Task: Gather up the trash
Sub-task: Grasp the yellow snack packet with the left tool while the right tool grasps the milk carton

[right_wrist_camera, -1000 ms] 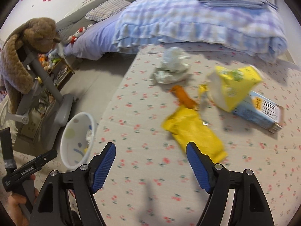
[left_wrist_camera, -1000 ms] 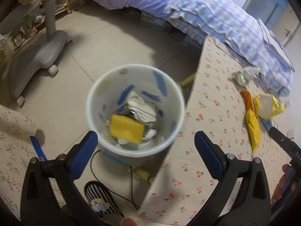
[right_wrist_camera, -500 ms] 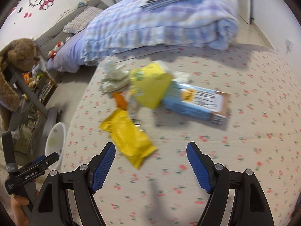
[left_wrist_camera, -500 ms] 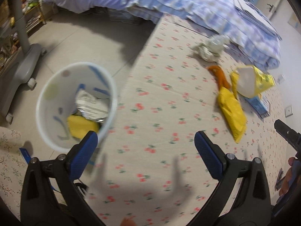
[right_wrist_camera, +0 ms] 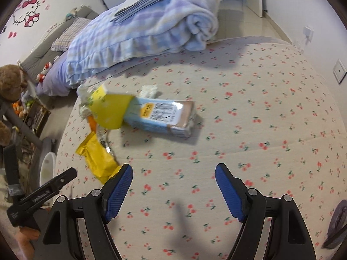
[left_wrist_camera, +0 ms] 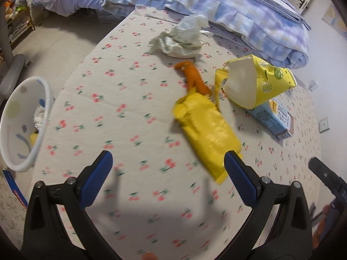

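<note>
Trash lies on the cherry-print bed cover point(left_wrist_camera: 130, 108): a flat yellow wrapper point(left_wrist_camera: 206, 134) point(right_wrist_camera: 97, 158), an orange scrap point(left_wrist_camera: 193, 77), a crumpled white tissue point(left_wrist_camera: 182, 36), an upturned yellow carton point(left_wrist_camera: 258, 82) point(right_wrist_camera: 108, 110) and a light blue box point(left_wrist_camera: 271, 119) point(right_wrist_camera: 162, 117). My left gripper point(left_wrist_camera: 168, 162) hovers open just short of the yellow wrapper, nothing between its pads. Open and empty too, my right gripper point(right_wrist_camera: 173, 175) hangs over bare cover, nearer than the blue box. The white bin point(left_wrist_camera: 21, 125) with trash in it stands off the bed's left edge.
A folded blue checked blanket point(right_wrist_camera: 151, 21) lies across the far side of the bed. A grey stand base point(left_wrist_camera: 10, 69) and a shelf of toys point(right_wrist_camera: 28, 108) are on the floor to the left. A brown plush point(right_wrist_camera: 10, 82) sits at the left.
Both grippers swept from the bin side across onto the bed. The bin slid to the left edge of the left wrist view; the blue box came to the centre of the right wrist view.
</note>
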### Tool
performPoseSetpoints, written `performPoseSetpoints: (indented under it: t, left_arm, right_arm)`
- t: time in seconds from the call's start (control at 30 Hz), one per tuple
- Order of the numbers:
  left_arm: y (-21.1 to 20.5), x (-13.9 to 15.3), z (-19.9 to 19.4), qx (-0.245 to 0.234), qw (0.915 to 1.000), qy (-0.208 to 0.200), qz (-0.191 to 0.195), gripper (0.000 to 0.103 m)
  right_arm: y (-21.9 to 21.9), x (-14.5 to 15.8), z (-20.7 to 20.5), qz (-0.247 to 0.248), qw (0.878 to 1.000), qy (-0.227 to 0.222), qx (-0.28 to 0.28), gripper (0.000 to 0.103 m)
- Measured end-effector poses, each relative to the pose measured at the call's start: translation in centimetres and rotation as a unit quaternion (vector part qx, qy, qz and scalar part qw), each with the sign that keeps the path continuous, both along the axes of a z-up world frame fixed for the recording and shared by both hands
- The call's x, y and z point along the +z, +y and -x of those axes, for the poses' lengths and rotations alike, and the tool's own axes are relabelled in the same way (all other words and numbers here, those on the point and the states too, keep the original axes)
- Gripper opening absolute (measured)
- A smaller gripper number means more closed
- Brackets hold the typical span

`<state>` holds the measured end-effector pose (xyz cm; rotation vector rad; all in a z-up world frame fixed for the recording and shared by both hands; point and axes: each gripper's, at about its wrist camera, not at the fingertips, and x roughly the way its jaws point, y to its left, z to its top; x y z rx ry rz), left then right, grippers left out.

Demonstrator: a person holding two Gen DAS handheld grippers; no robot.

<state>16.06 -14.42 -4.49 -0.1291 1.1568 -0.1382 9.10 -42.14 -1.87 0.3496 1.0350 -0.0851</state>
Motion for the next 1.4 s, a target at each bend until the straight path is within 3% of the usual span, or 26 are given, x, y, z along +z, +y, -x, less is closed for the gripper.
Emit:
performPoseSetpoints:
  t: [0.3, 0.4, 0.57, 0.63, 0.73, 0.97, 1.17, 1.4]
  left_arm:
    - [-3.9, -2.7, -1.4, 0.027, 0.9995, -0.002, 0.014, 0.102]
    - [-4.8, -2.8, -1.3, 0.019, 0.9997, -0.018, 0.000, 0.100]
    - [-5.1, -2.6, -1.0, -0.003, 0.9988, -0.039, -0.030, 0.077]
    - [-4.8, -2.4, -0.9, -0.022, 0.9982, -0.044, -0.034, 0.060]
    - [-4.2, -2.2, -0.6, -0.044, 0.9982, -0.036, -0.022, 0.052]
    - [-1.9, -1.8, 0.1, -0.059, 0.9980, -0.019, 0.012, 0.045]
    - [0.0, -1.2, 0.8, -0.059, 0.9979, -0.021, 0.017, 0.043]
    - [2.0, -0.9, 1.2, -0.053, 0.9982, -0.022, 0.020, 0.043]
  right_arm:
    - [-2.5, -1.0, -1.8, 0.025, 1.000, 0.008, 0.006, 0.080]
    - [-3.1, -1.5, -2.9, 0.043, 0.999, 0.007, 0.020, 0.080]
    - [-3.1, -2.0, -4.6, 0.058, 0.998, -0.005, 0.040, 0.080]
    - [-2.8, -2.2, -5.5, 0.058, 0.997, -0.008, 0.058, 0.080]
    - [-2.2, -2.2, -6.8, 0.074, 0.994, -0.019, 0.079, 0.080]
    - [-0.1, -2.3, -9.7, 0.085, 0.988, -0.037, 0.120, 0.080]
    - [1.4, -3.5, -11.3, 0.092, 0.984, -0.015, 0.149, 0.080]
    - [1.5, -4.5, -10.4, 0.074, 0.987, 0.014, 0.145, 0.082]
